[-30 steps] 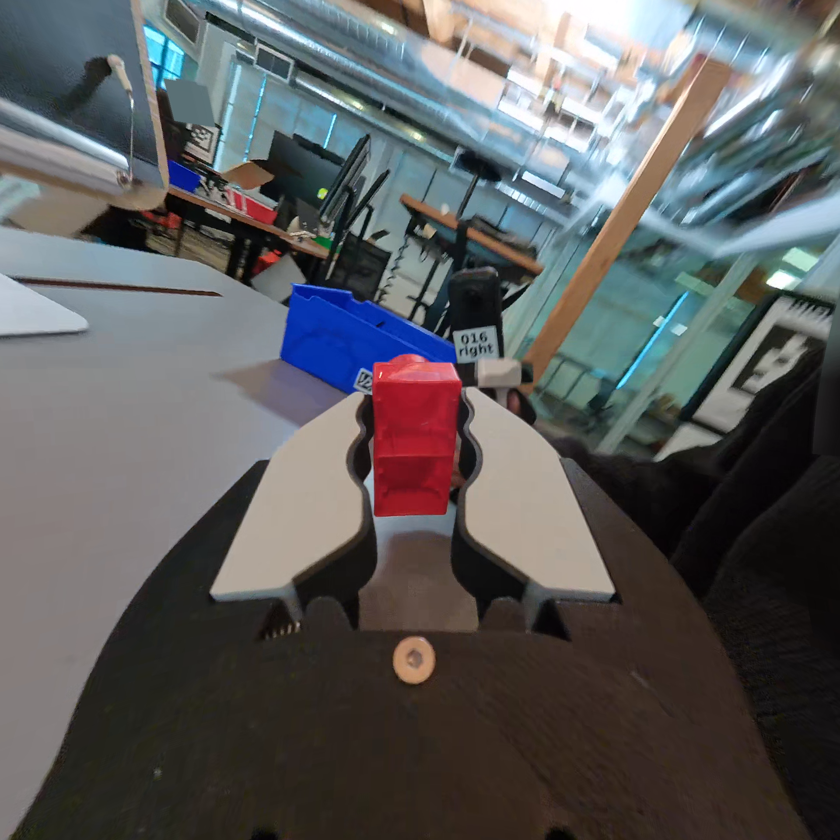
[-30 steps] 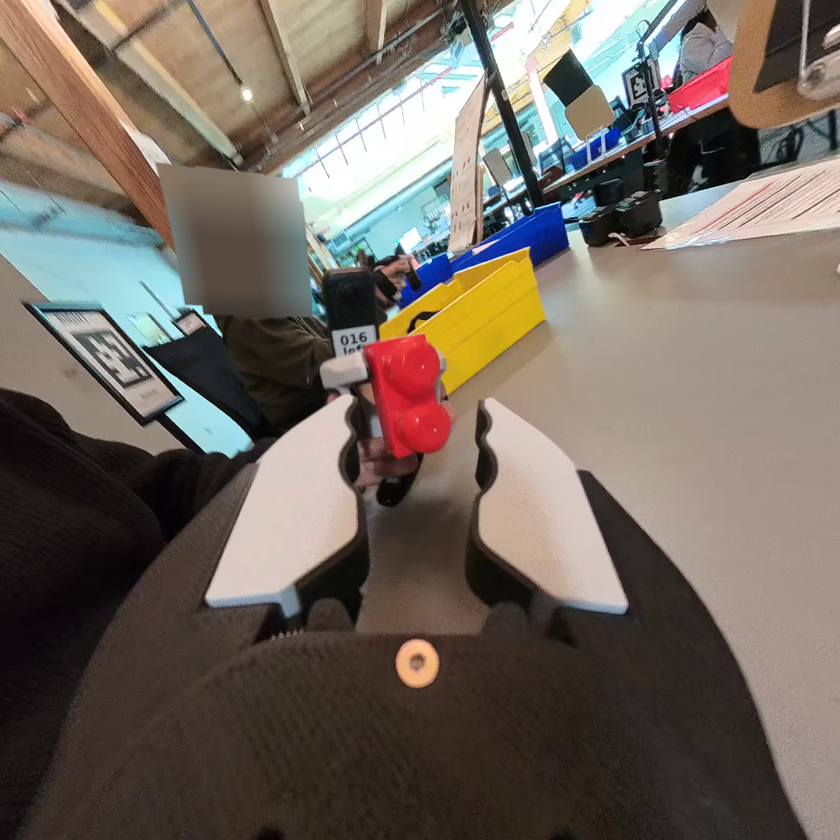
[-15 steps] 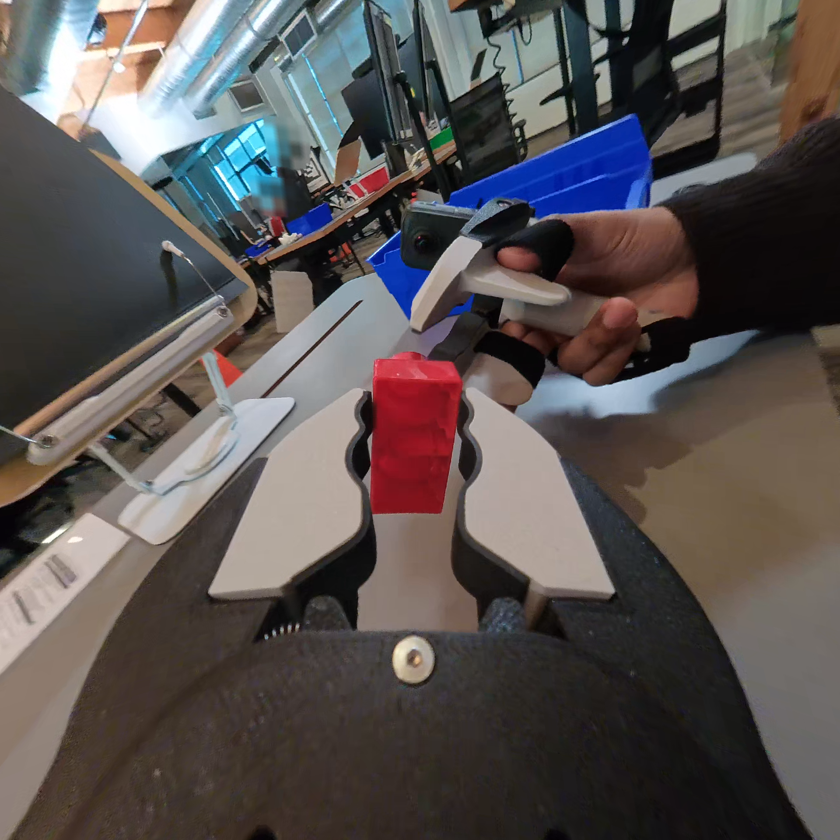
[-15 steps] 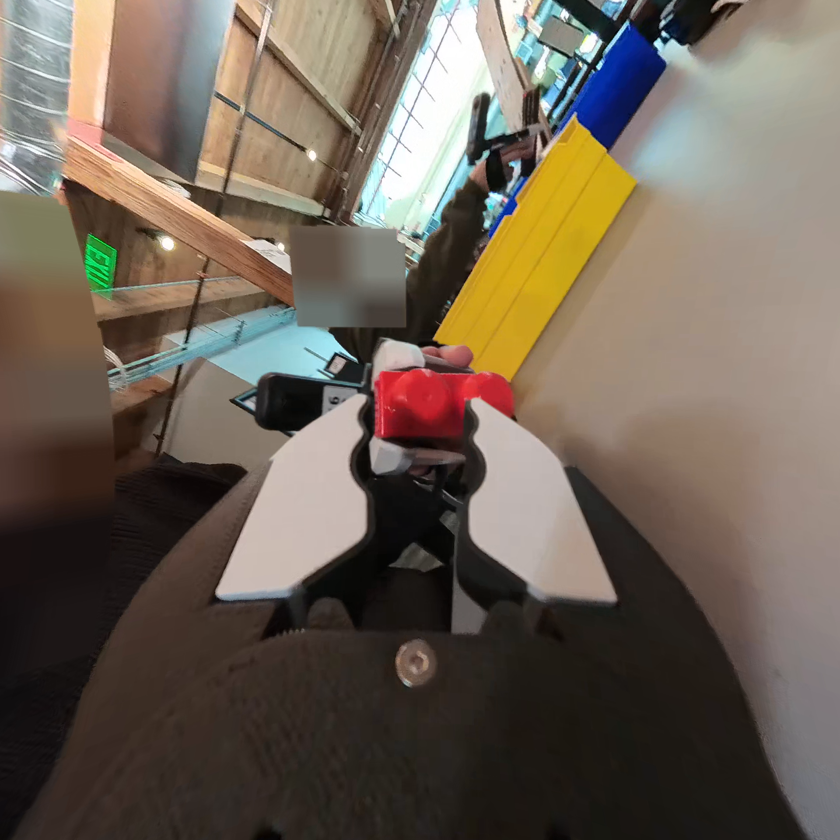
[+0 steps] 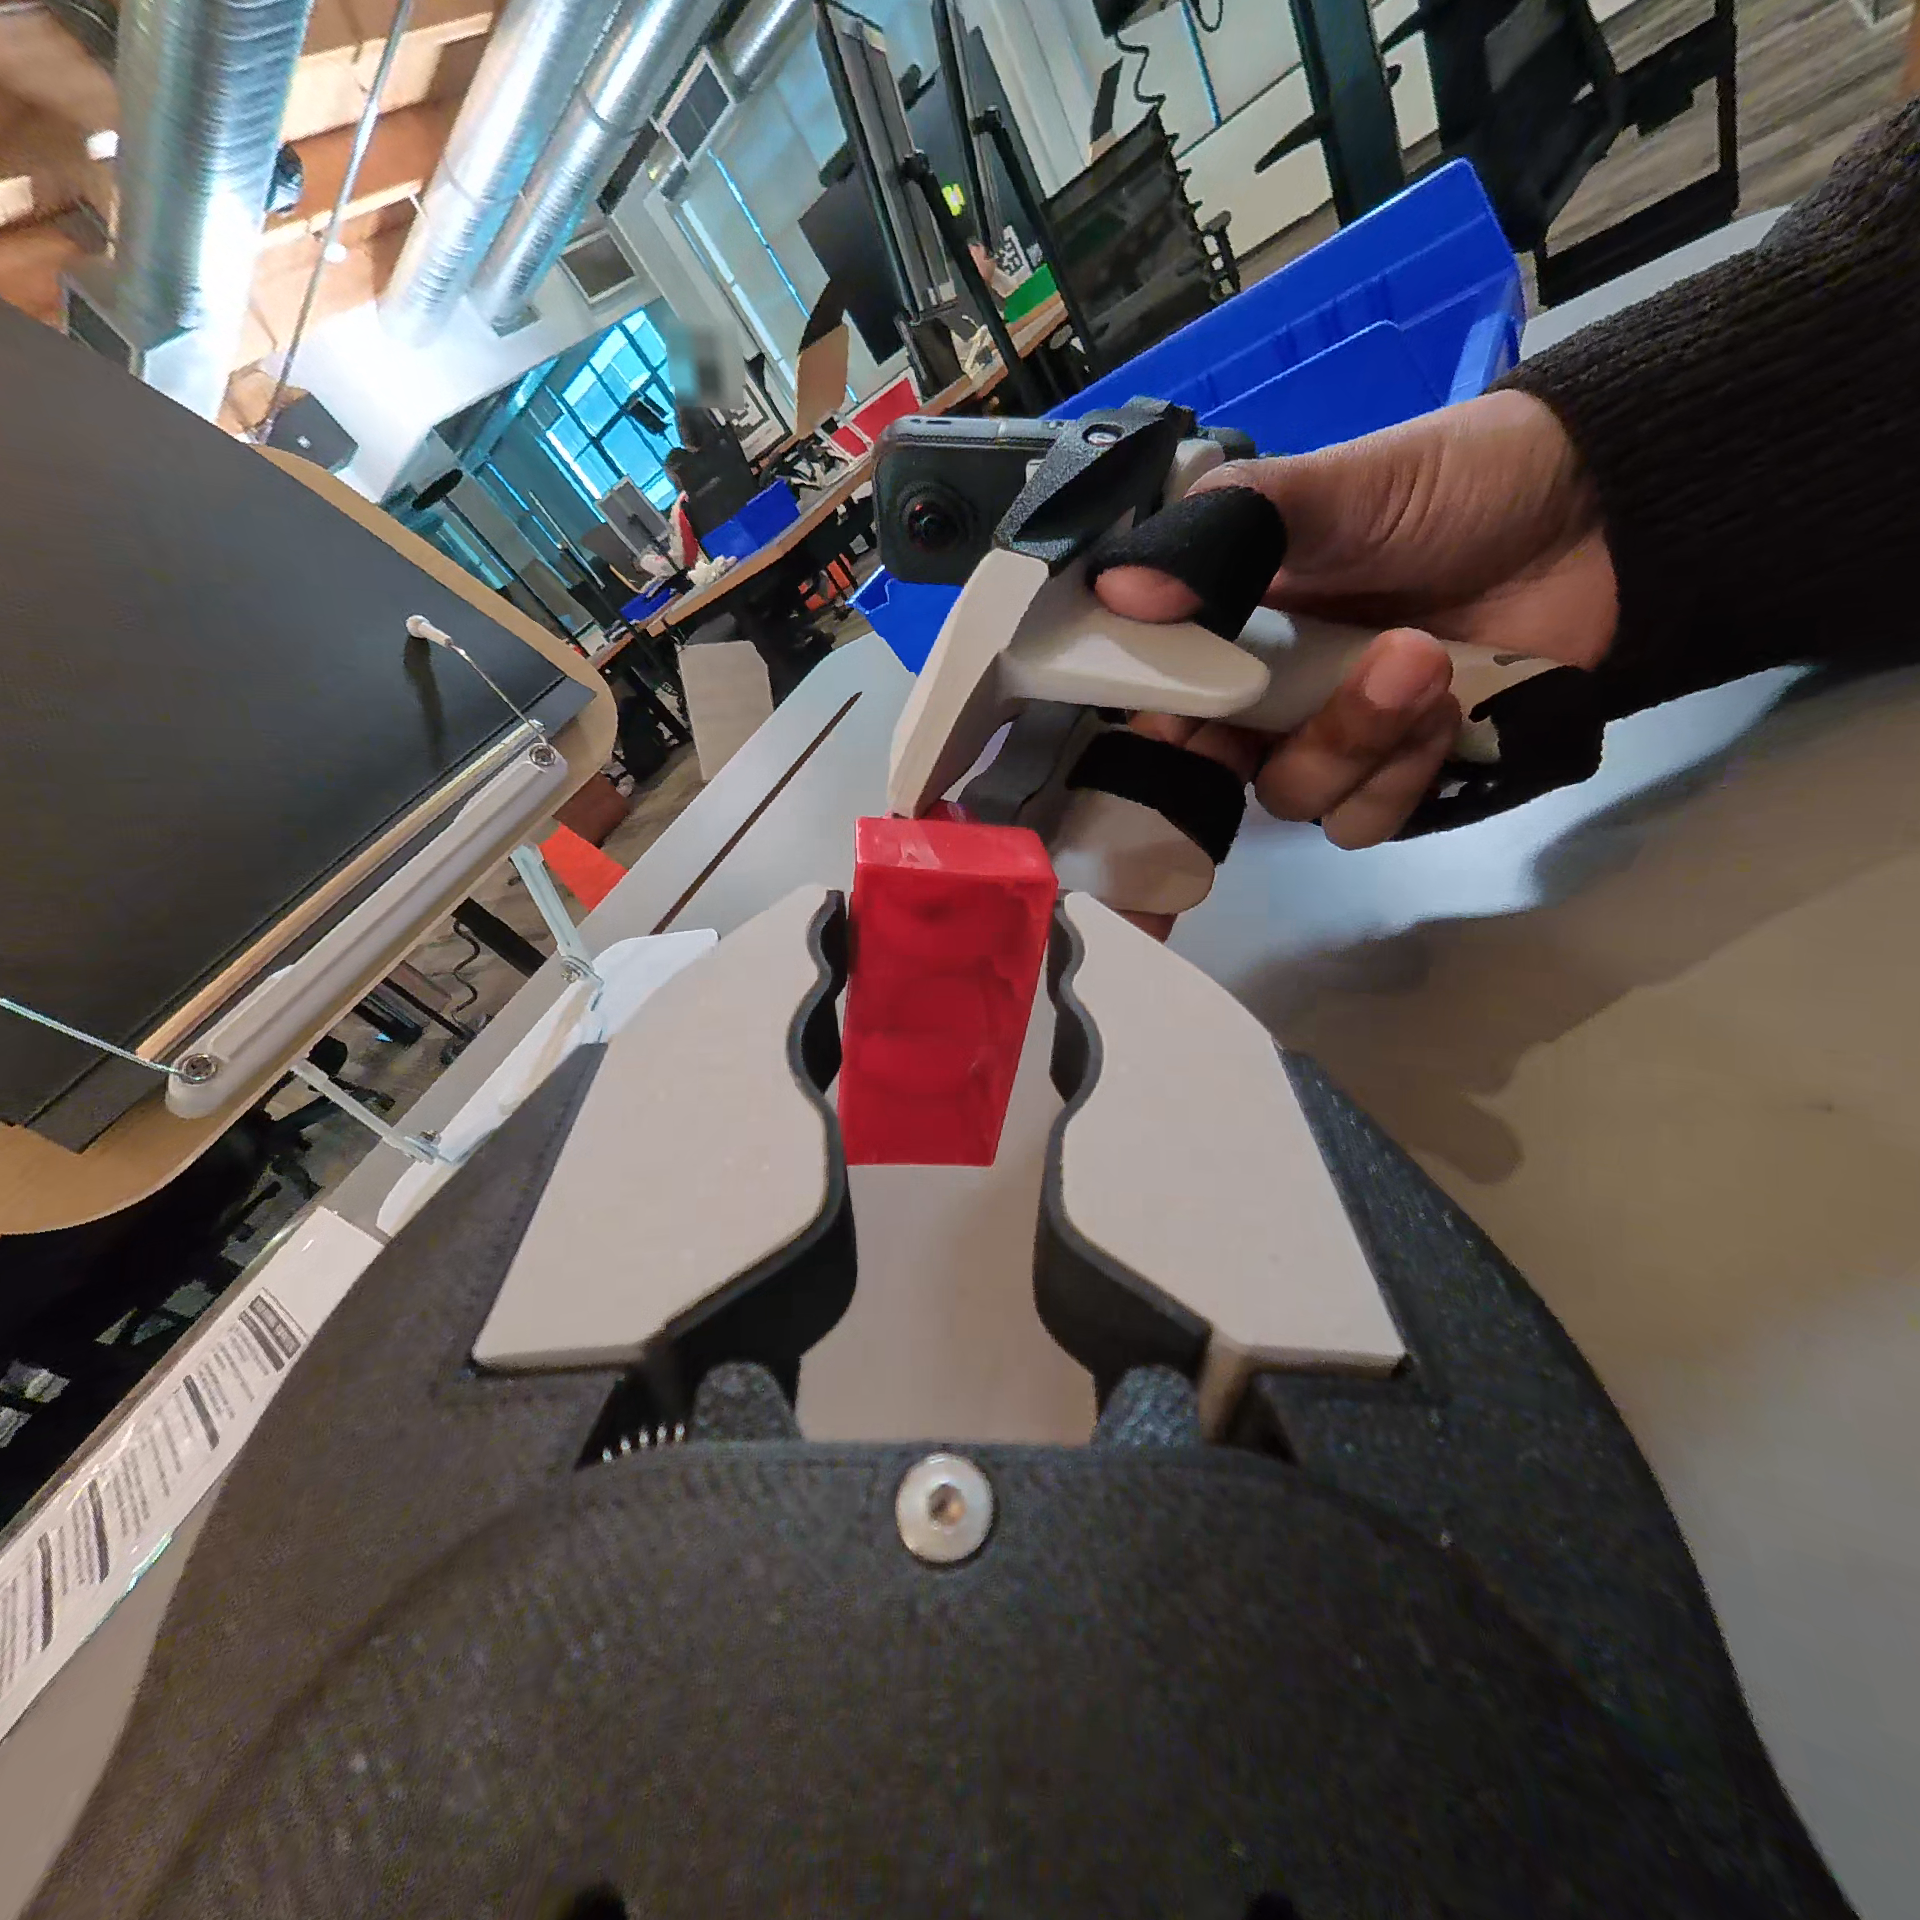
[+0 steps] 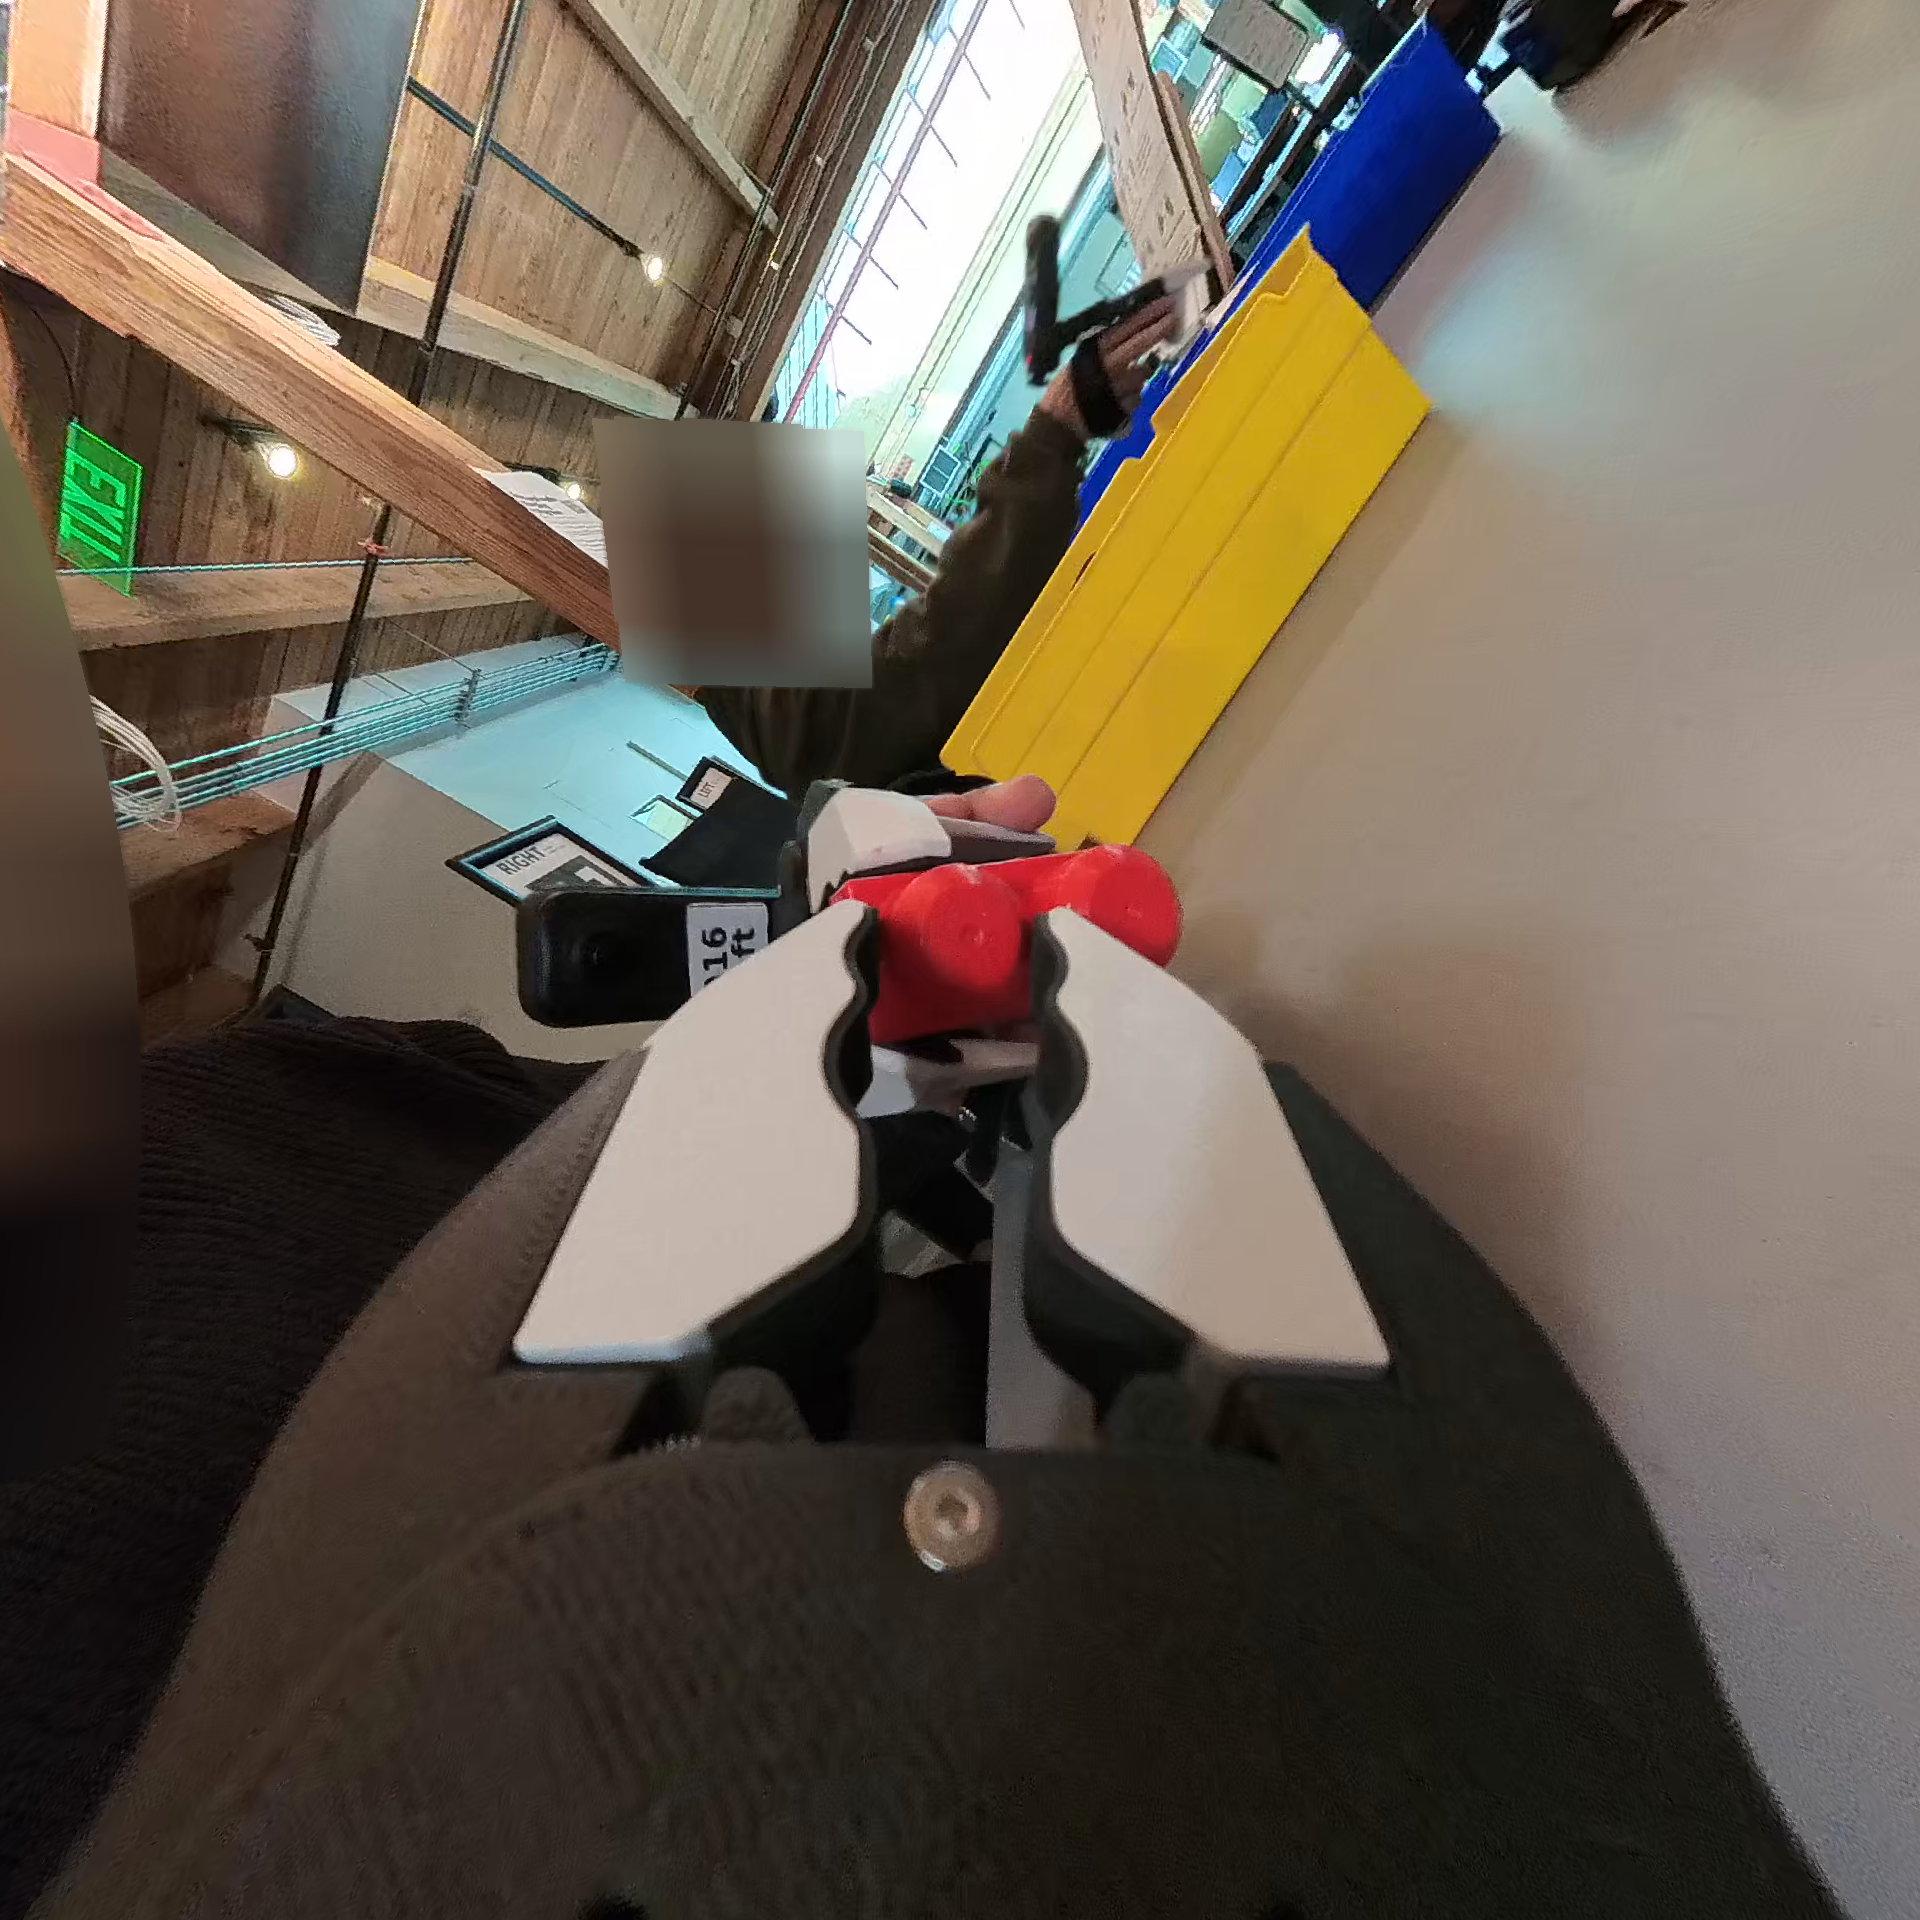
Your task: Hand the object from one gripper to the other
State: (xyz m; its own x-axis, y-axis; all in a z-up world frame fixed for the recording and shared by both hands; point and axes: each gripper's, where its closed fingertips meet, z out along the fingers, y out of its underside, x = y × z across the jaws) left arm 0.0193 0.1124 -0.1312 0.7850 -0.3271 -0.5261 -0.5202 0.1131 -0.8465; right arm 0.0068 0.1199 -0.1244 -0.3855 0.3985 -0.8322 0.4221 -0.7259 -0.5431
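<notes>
A red toy brick (image 5: pixel 940 1003) is clamped between the pads of my left gripper (image 5: pixel 940 914), above the grey table (image 5: pixel 1610 1091). My right gripper (image 5: pixel 1013 836), held by a hand in a dark sleeve, comes in from the right, and its fingers sit on either side of the brick's far end. In the right wrist view the brick (image 6: pixel 951 951) shows its two round studs. My right gripper (image 6: pixel 951 925) is closed on the nearer stud. The left gripper's white fingers (image 6: pixel 883 831) hold the brick from behind it.
A blue bin (image 5: pixel 1351 343) stands on the table beyond the right hand. A black board on a white stand (image 5: pixel 208 644) is at the left. A yellow bin (image 6: pixel 1195 582) and a blue bin (image 6: pixel 1382 177) line the table edge, with another person (image 6: pixel 935 644) behind them. Left and right tips are no more than a few centimetres apart.
My right gripper has come up to the brick, turned sideways, and its fingers have narrowed from wide open onto the brick's studded end. My left gripper has kept its hold.
</notes>
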